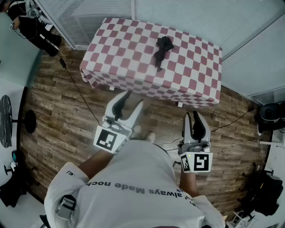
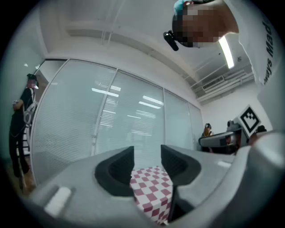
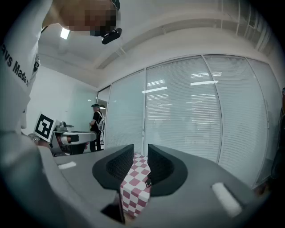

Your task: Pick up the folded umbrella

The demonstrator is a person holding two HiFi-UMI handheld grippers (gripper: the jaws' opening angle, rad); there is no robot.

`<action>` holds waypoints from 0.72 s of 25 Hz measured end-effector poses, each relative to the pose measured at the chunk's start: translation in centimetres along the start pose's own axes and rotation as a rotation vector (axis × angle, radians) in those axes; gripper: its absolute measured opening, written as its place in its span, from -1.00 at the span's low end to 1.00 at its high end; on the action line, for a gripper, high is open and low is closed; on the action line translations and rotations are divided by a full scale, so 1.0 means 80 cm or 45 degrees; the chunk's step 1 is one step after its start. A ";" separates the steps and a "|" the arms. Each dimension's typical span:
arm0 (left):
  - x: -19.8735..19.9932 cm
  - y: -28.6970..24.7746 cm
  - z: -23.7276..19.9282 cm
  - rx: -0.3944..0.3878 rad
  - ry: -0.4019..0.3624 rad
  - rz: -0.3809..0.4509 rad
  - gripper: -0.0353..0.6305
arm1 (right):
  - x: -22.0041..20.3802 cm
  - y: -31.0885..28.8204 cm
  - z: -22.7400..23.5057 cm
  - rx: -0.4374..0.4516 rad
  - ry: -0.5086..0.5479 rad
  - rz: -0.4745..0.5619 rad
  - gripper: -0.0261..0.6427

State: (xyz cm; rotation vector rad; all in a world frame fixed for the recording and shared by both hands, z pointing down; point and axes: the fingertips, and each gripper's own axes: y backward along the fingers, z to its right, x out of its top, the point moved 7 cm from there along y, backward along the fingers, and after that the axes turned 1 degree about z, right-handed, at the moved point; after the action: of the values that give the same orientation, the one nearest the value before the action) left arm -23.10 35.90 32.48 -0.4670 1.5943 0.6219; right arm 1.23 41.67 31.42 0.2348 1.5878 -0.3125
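The folded black umbrella (image 1: 162, 51) lies on a table with a red-and-white checked cloth (image 1: 129, 49), right of its middle. I stand on the wooden floor a step back from the table's near edge. My left gripper (image 1: 131, 99) and my right gripper (image 1: 195, 115) are held level in front of me, both short of the table and holding nothing. In the left gripper view the jaws (image 2: 147, 158) frame a table corner (image 2: 151, 191). The right gripper's jaws (image 3: 140, 153) stand close together around the table (image 3: 133, 189), where a small dark bit (image 3: 148, 181) shows.
Glass walls with blinds (image 1: 84, 13) run behind the table. A person in black (image 1: 33, 29) stands at the far left. A cable (image 1: 80, 93) crosses the floor left of me. A round black base (image 1: 30, 121) and dark bags (image 1: 267, 191) sit at the sides.
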 end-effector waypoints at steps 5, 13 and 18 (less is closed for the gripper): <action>0.000 -0.003 -0.007 -0.013 -0.006 -0.002 -0.32 | 0.003 -0.009 -0.007 0.011 0.008 -0.003 -0.62; -0.008 -0.003 -0.034 -0.048 0.010 -0.042 -0.32 | 0.000 -0.036 -0.022 -0.002 -0.025 -0.006 -0.62; -0.012 0.002 -0.062 -0.071 0.024 -0.058 -0.32 | -0.003 -0.058 -0.045 0.000 -0.050 -0.006 -0.64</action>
State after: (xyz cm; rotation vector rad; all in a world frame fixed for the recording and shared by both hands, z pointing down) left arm -26.93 32.82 33.73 -0.5504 1.5827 0.6302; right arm -3.70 38.51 32.02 0.2238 1.5501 -0.3189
